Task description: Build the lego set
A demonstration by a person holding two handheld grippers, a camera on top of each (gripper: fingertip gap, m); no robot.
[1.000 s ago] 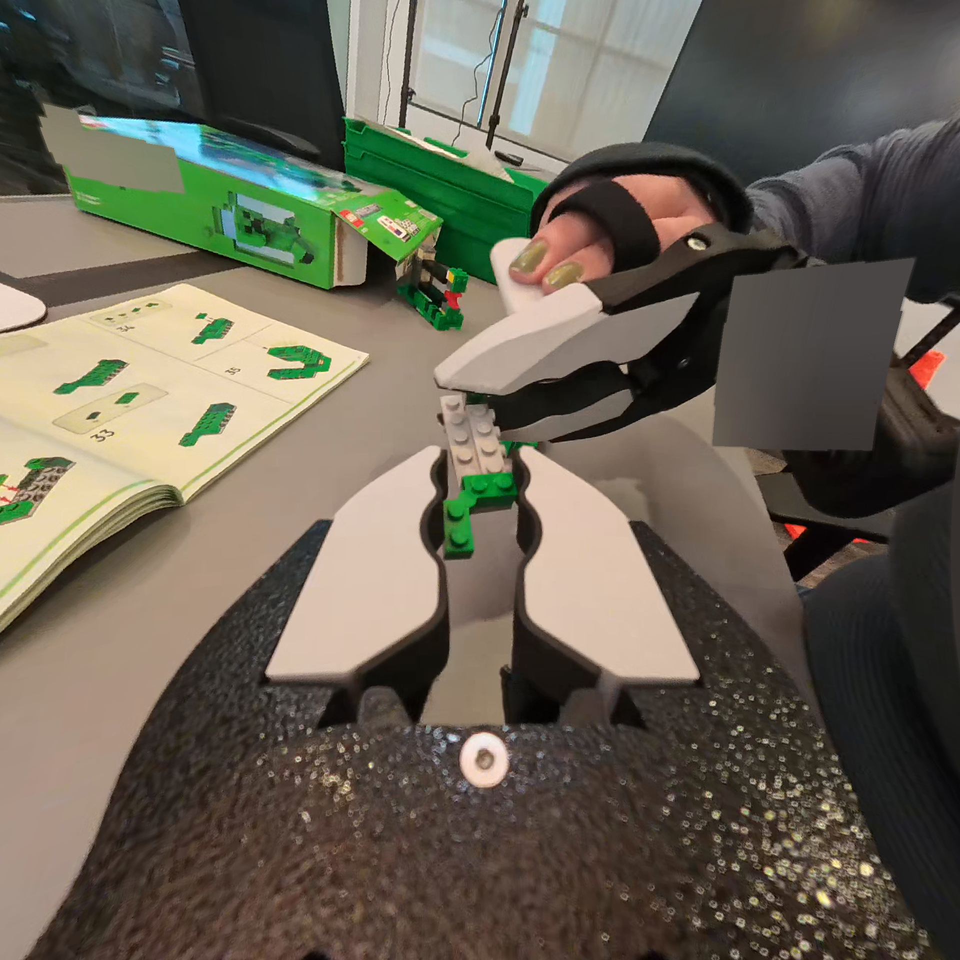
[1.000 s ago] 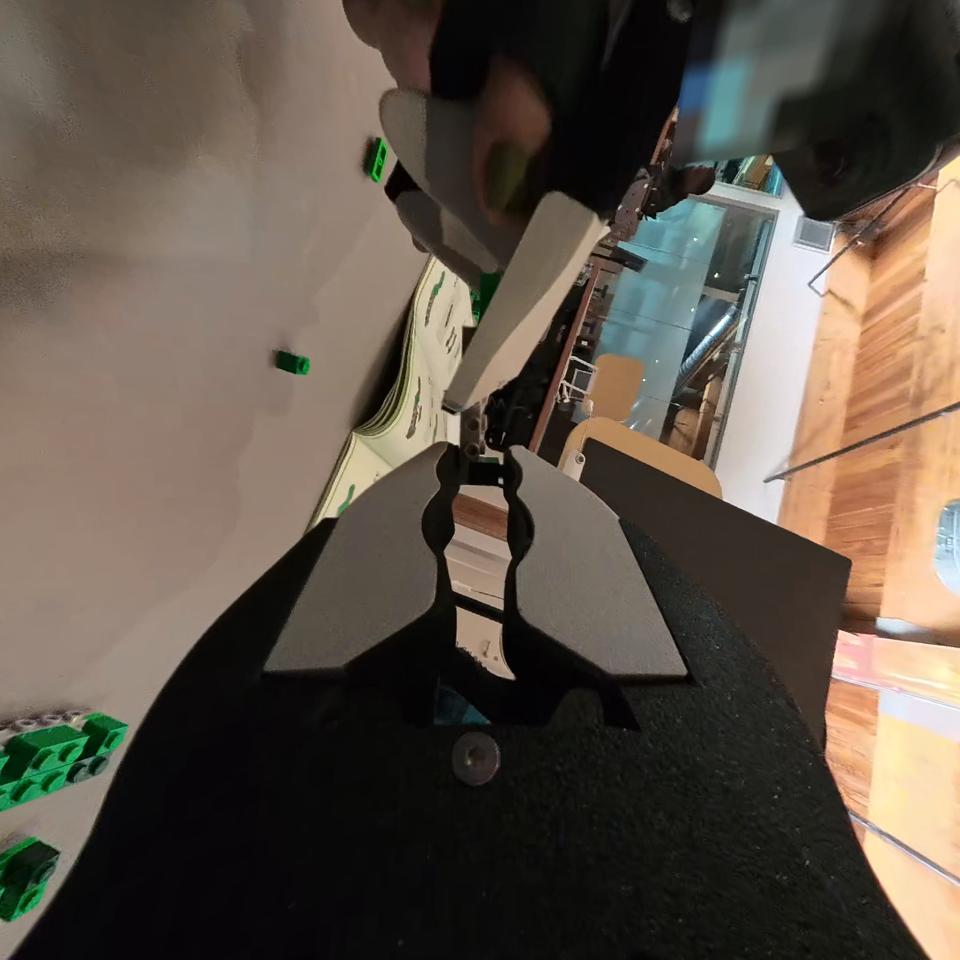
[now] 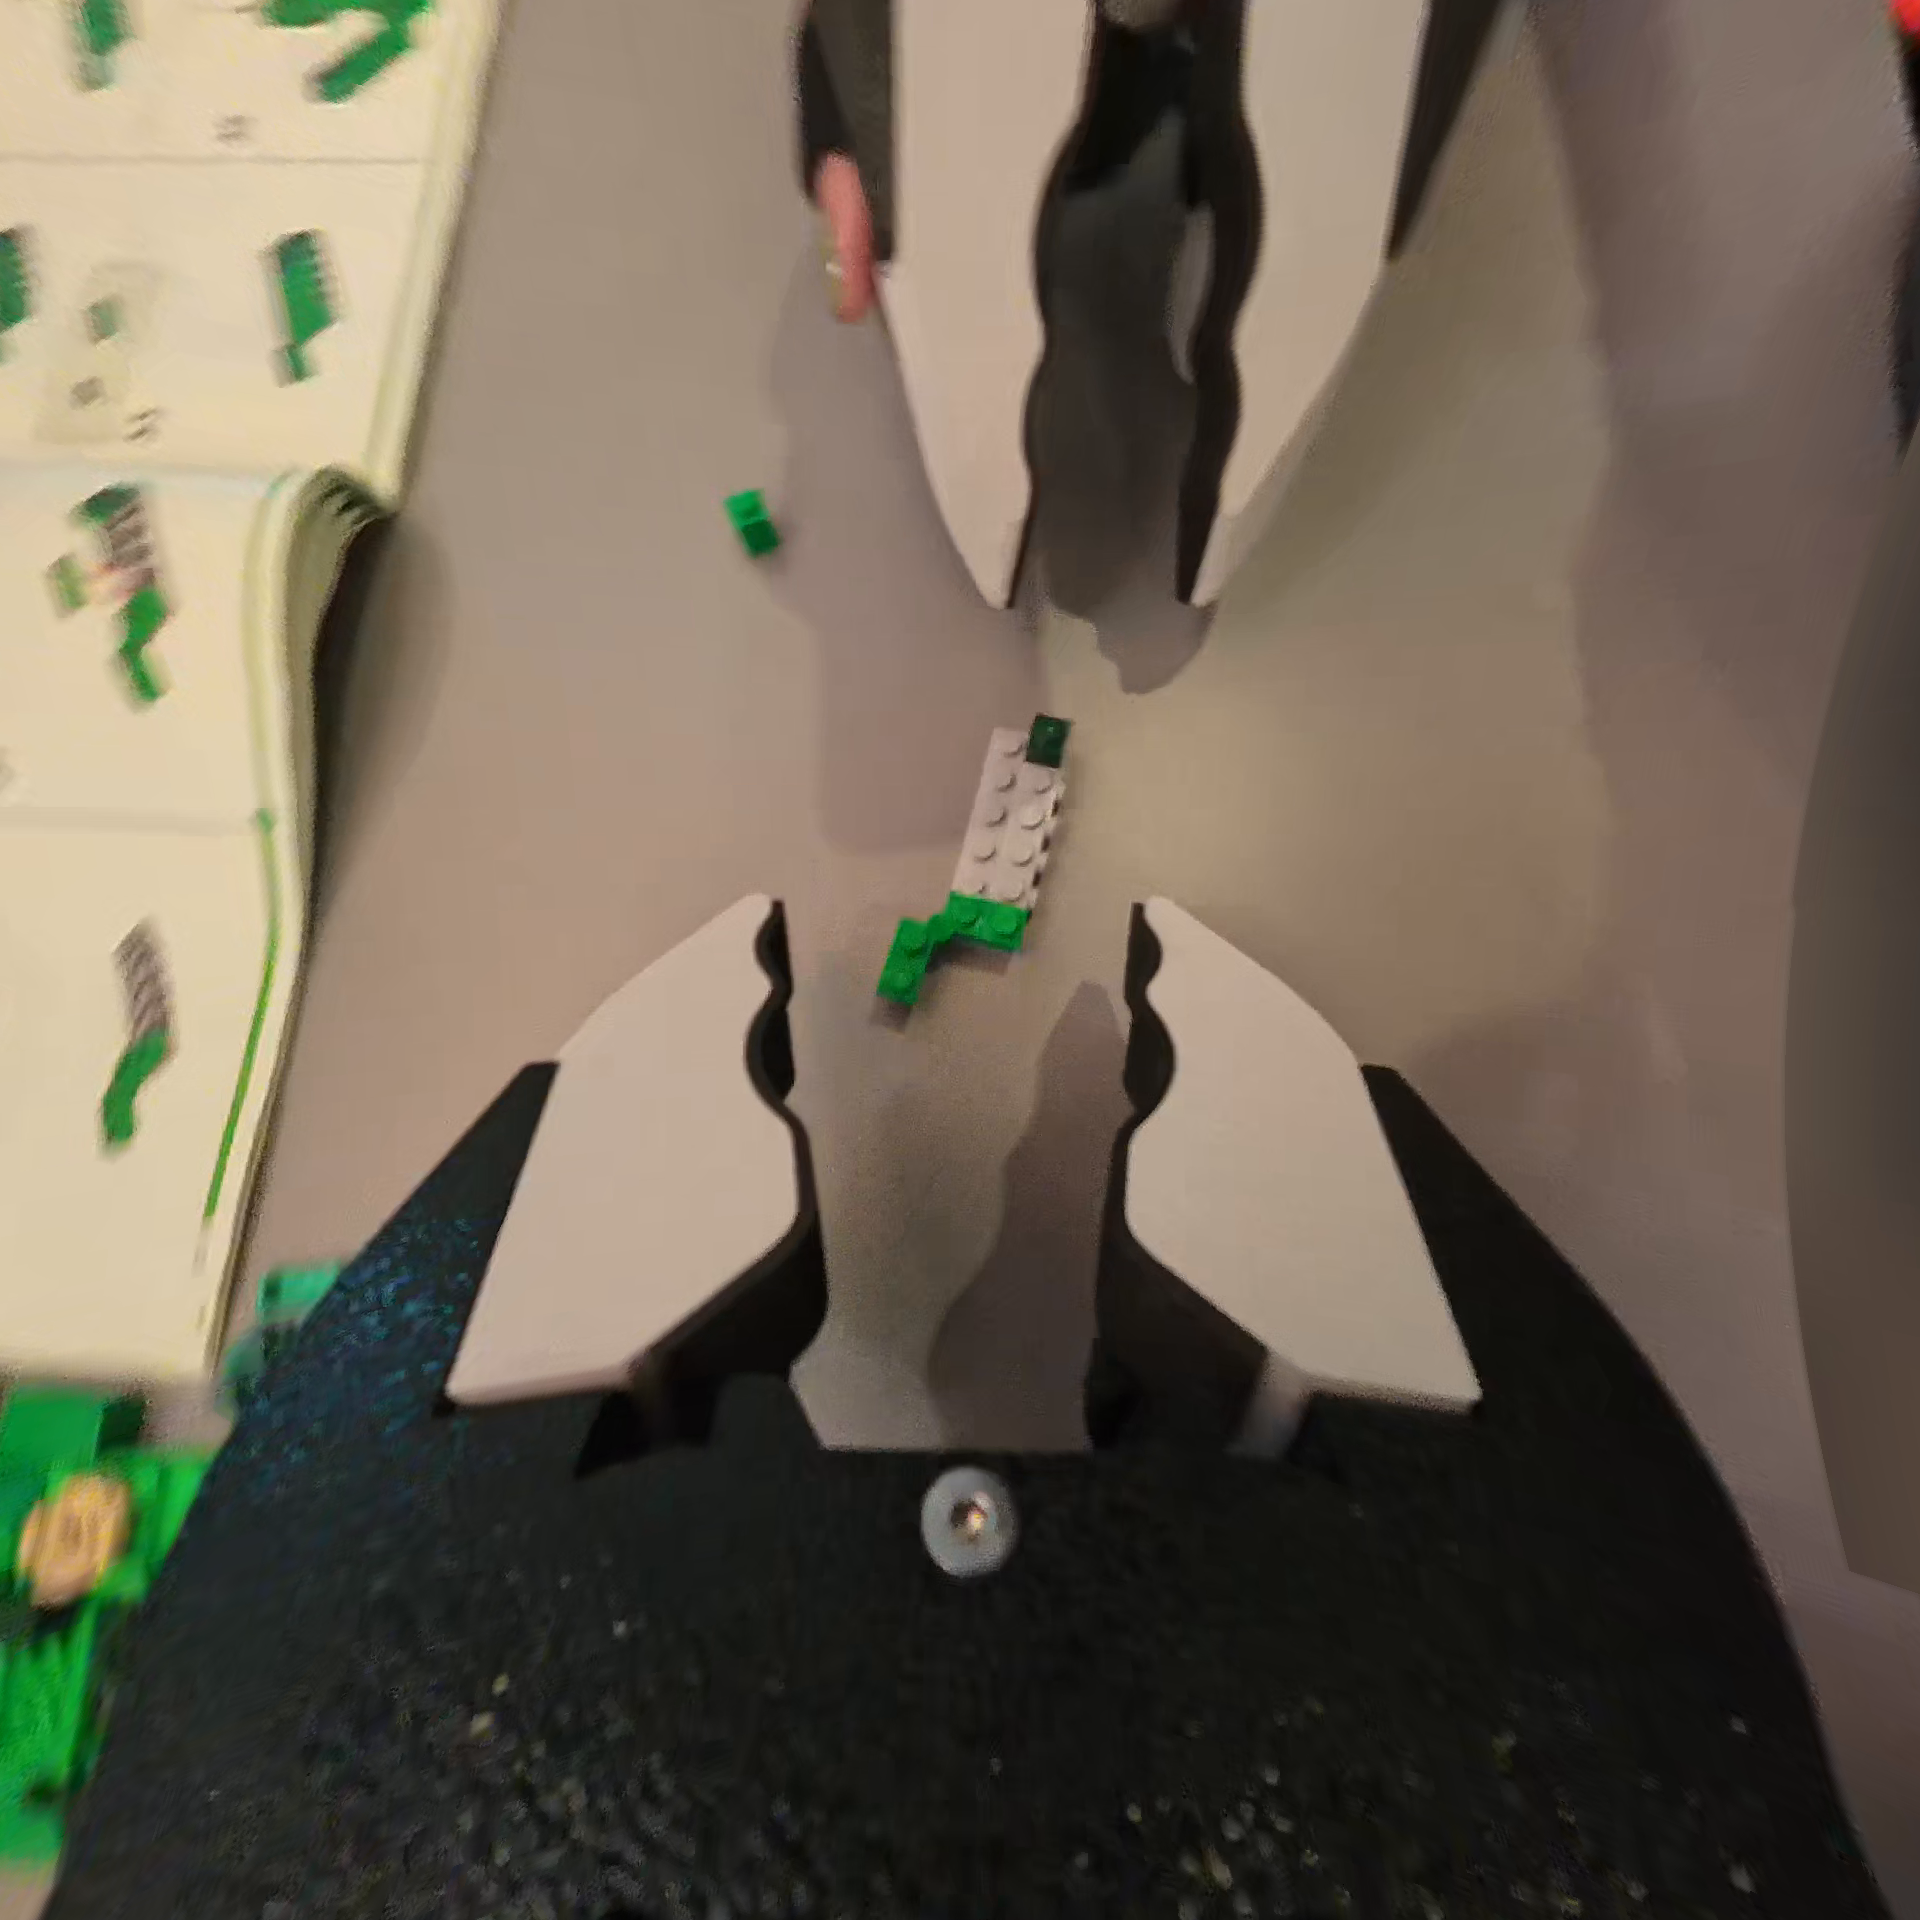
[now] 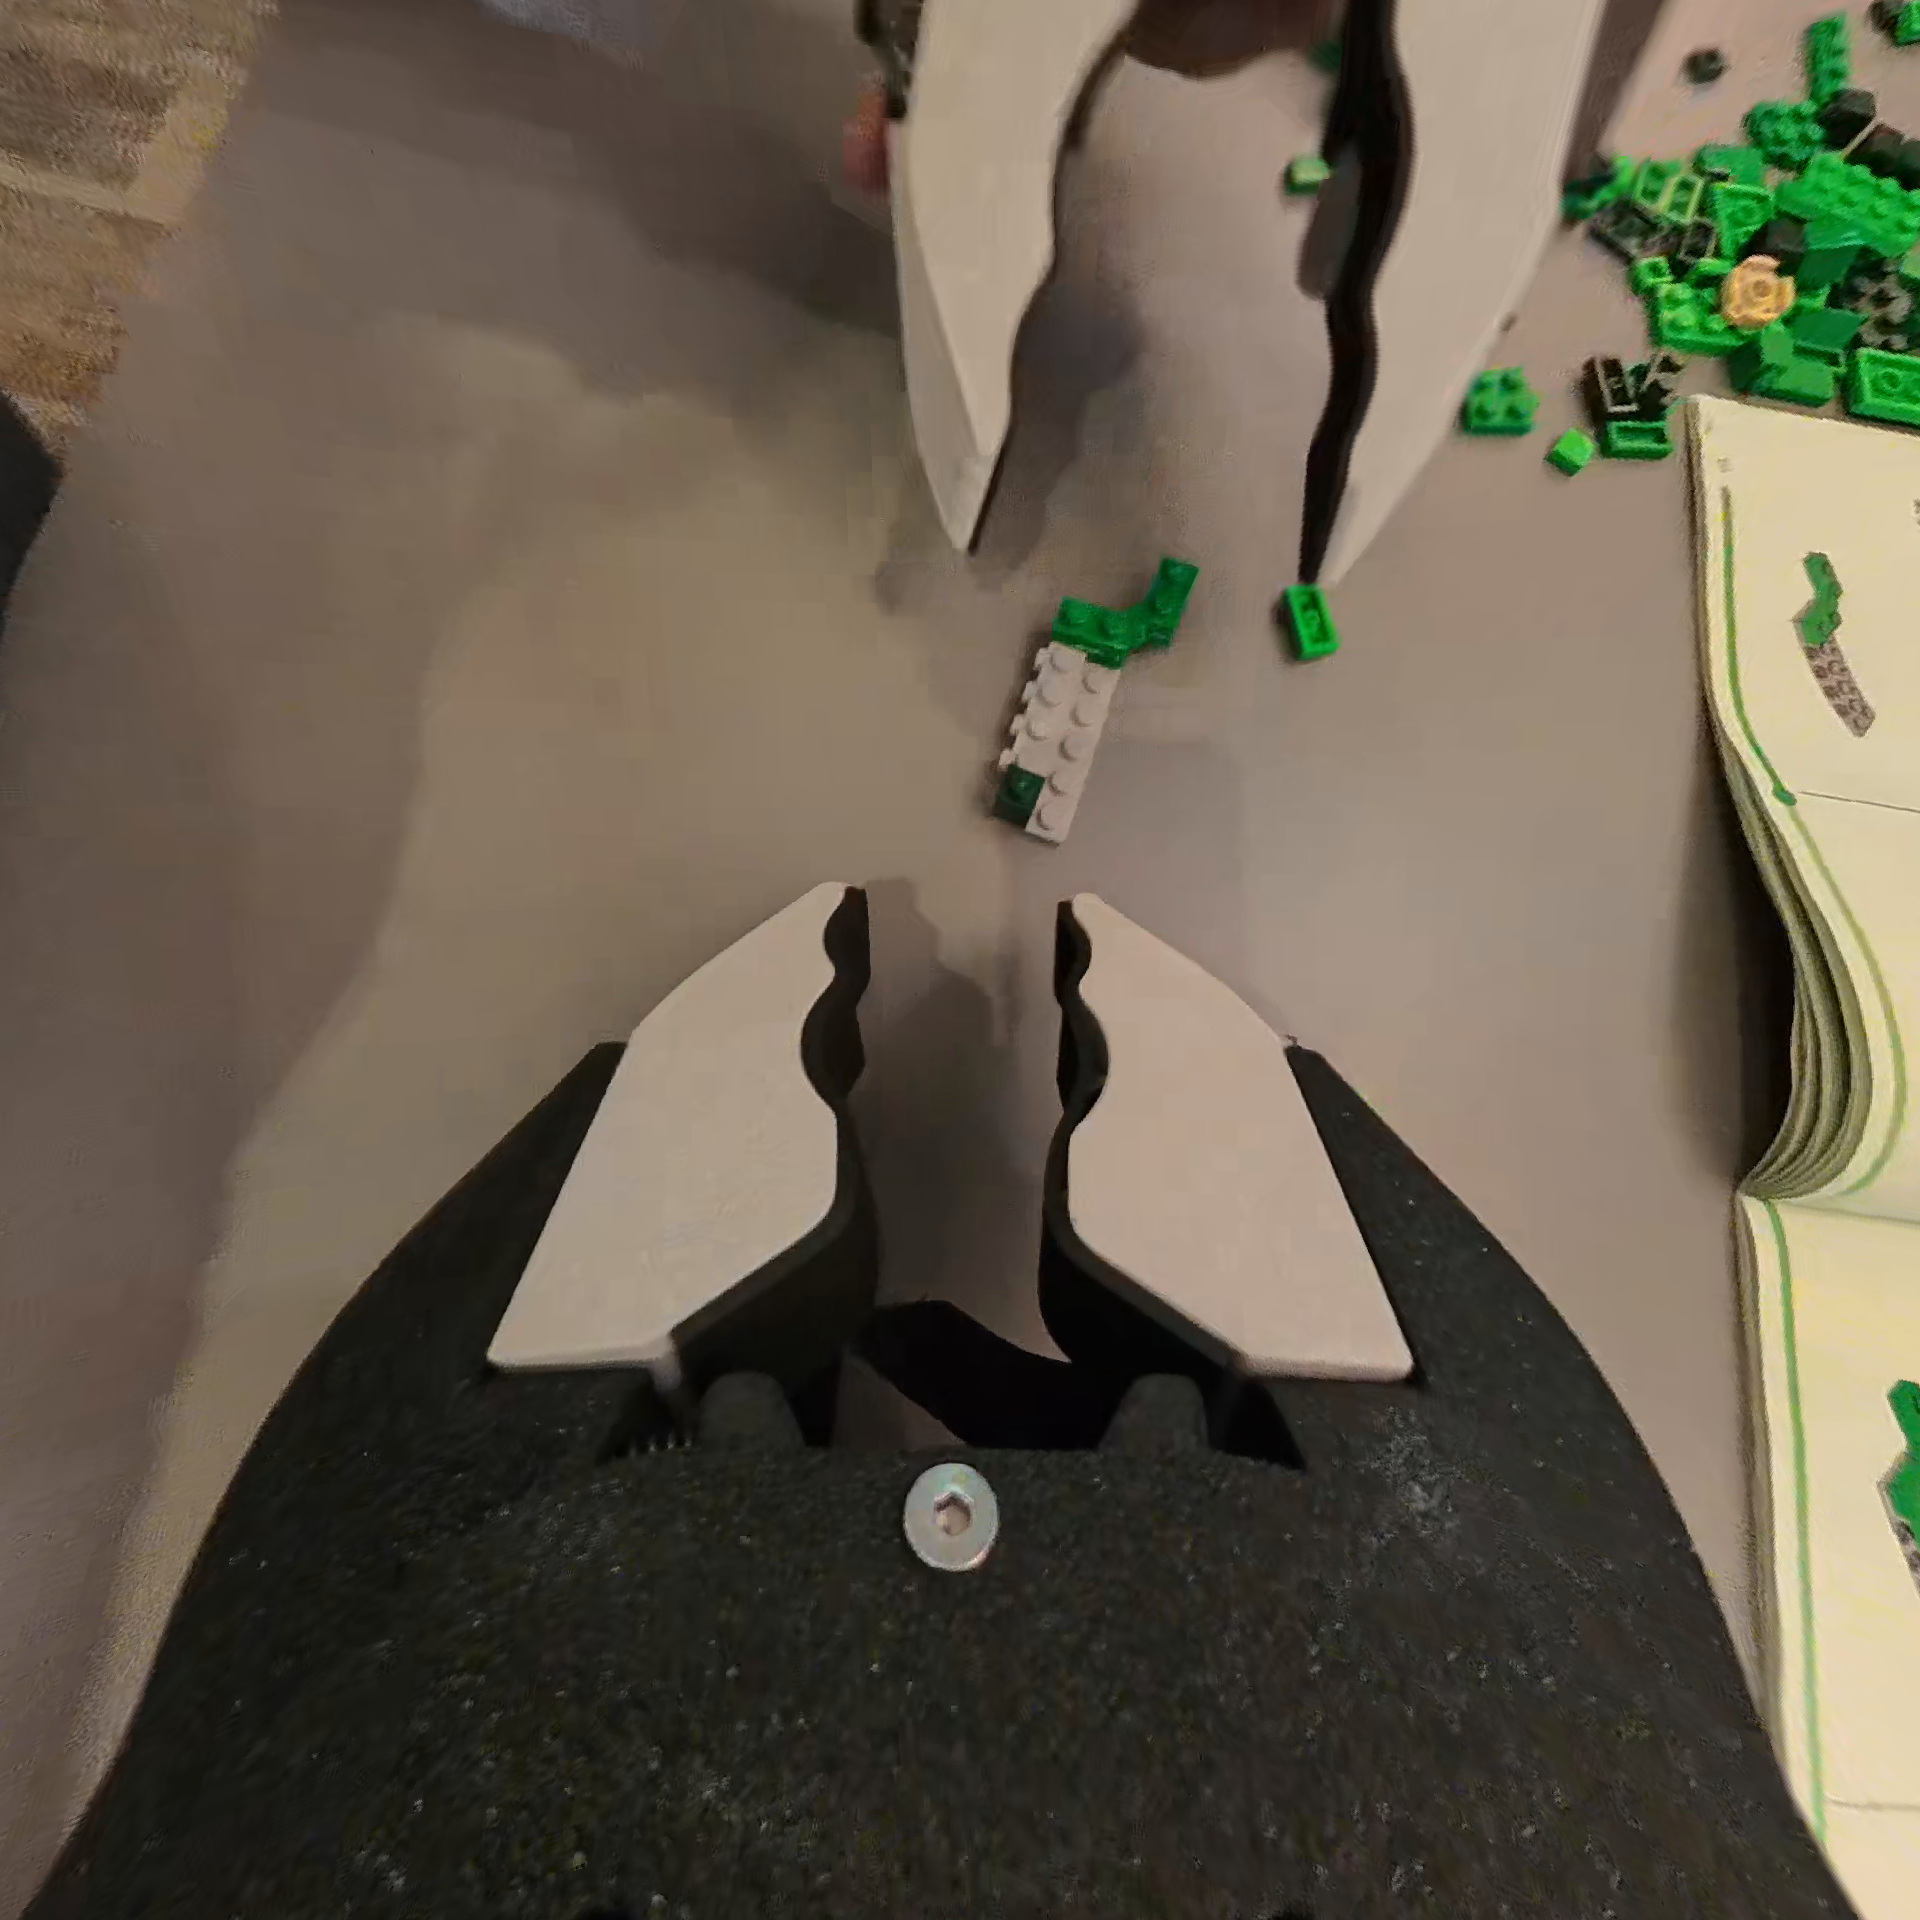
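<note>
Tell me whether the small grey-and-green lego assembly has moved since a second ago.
Yes. The grey-and-green lego assembly went down from between the left gripper's fingers onto the grey table, beside the instruction booklet.

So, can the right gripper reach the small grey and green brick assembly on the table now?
Probably yes: the right gripper is open, and the grey and green brick assembly lies flat just ahead with nothing between them.

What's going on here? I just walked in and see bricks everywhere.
A person is building a Lego set with two hand-held grippers. Right now neither holds anything: the left gripper and the right gripper both hang open over the grey table, facing each other. Between them lies a small grey-and-green assembly, flat on the table. A loose green brick sits beside it, the open instruction booklet lies to one side, and a pile of green pieces waits beyond.
</note>
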